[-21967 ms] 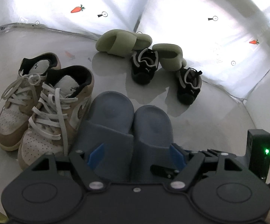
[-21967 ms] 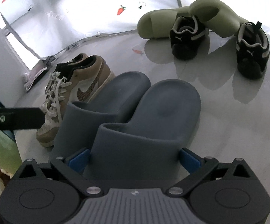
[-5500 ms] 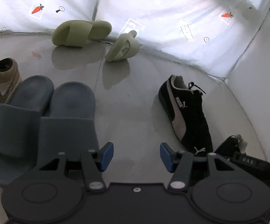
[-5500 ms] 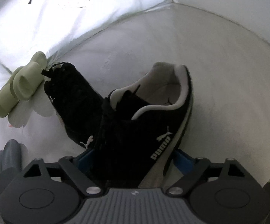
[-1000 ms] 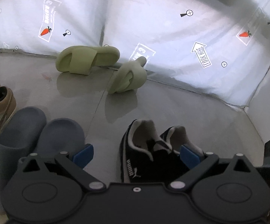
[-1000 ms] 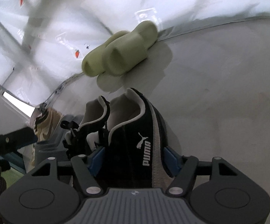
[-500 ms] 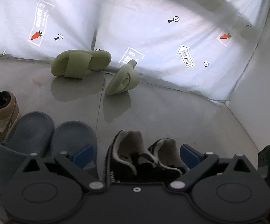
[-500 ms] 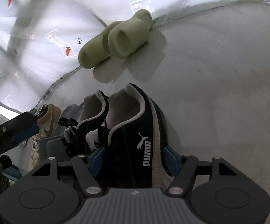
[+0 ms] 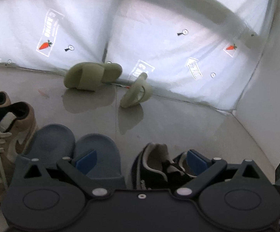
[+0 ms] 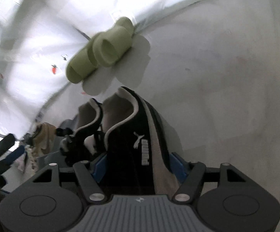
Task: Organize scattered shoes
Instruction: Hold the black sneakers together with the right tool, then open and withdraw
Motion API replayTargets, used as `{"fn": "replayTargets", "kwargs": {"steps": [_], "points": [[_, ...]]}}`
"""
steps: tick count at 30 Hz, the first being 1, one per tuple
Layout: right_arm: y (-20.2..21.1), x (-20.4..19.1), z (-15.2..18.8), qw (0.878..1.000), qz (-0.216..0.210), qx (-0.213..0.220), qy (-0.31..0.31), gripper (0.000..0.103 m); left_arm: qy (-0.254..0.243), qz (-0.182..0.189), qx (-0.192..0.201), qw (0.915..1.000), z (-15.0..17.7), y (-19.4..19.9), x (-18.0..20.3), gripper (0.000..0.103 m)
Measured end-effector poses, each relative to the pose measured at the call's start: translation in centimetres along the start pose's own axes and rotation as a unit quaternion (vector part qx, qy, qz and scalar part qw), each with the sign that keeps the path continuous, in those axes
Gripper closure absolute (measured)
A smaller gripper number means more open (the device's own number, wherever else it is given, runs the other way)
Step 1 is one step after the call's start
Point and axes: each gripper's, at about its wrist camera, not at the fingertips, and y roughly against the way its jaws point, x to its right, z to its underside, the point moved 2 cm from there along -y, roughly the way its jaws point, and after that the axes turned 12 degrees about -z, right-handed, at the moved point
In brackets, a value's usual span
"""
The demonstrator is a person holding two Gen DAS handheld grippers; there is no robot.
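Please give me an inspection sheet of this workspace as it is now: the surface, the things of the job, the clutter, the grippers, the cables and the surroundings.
Surface: grey glossy floor, reflective.
Job's things: tan sneakers, blue slides and black sneakers side by side in a near row; one green slide flat by the sheeting, the other green slide tipped on its edge.
Clutter: nothing seen.
Grippers: left gripper open, jaws wide above the row; right gripper shut on one black sneaker.
Cables: nothing seen.
Surroundings: white sheeting printed with carrots; plain wall at right.
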Motion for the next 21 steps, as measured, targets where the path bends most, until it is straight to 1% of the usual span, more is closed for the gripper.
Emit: {"fn": "replayTargets", "kwargs": {"steps": [1,4,7,10,11,16,18,20,21], "points": [[-0.3,-0.7,-0.2,1.000,0.015,0.002,0.022,0.042,0.001,-0.001,0.002,1.0000,-0.1,0.0,-0.2,0.003],[-0.5,-1.0,-0.8,0.999,0.025,0.014,0.030,0.045,0.009,-0.006,0.011,0.9999,-0.5,0.1,-0.6,0.003],[-0.7,-0.4,-1.6,0.999,0.023,0.031,0.008,0.046,0.016,-0.009,0.015,0.9997,-0.7,0.1,-0.8,0.003],[-0.9,-0.2,-2.1,0.999,0.027,0.038,-0.002,0.046,0.017,-0.008,0.014,0.9997,-0.8,-0.1,-0.8,0.003],[-1.0,-0.1,-2.2,0.999,0.027,0.037,-0.003,0.046,0.016,-0.007,0.015,0.9997,-0.8,-0.2,-0.8,0.003],[-1.9,-1.3,-2.6,0.999,0.026,0.018,0.034,0.046,0.015,0.002,0.006,0.9999,-0.8,-1.0,-0.5,0.003],[-2.2,-1.9,-2.6,0.998,0.036,0.005,0.053,0.046,0.012,0.008,0.002,0.9999,-0.8,-1.4,-0.1,0.003],[-2.0,-2.0,-2.7,0.998,0.035,-0.006,0.060,0.046,0.008,0.013,0.000,0.9999,-0.9,-1.8,0.4,0.003],[-1.8,-1.8,-2.8,0.998,0.030,-0.011,0.054,0.045,0.008,0.015,0.000,0.9999,-0.9,-2.0,0.6,0.003]]}}
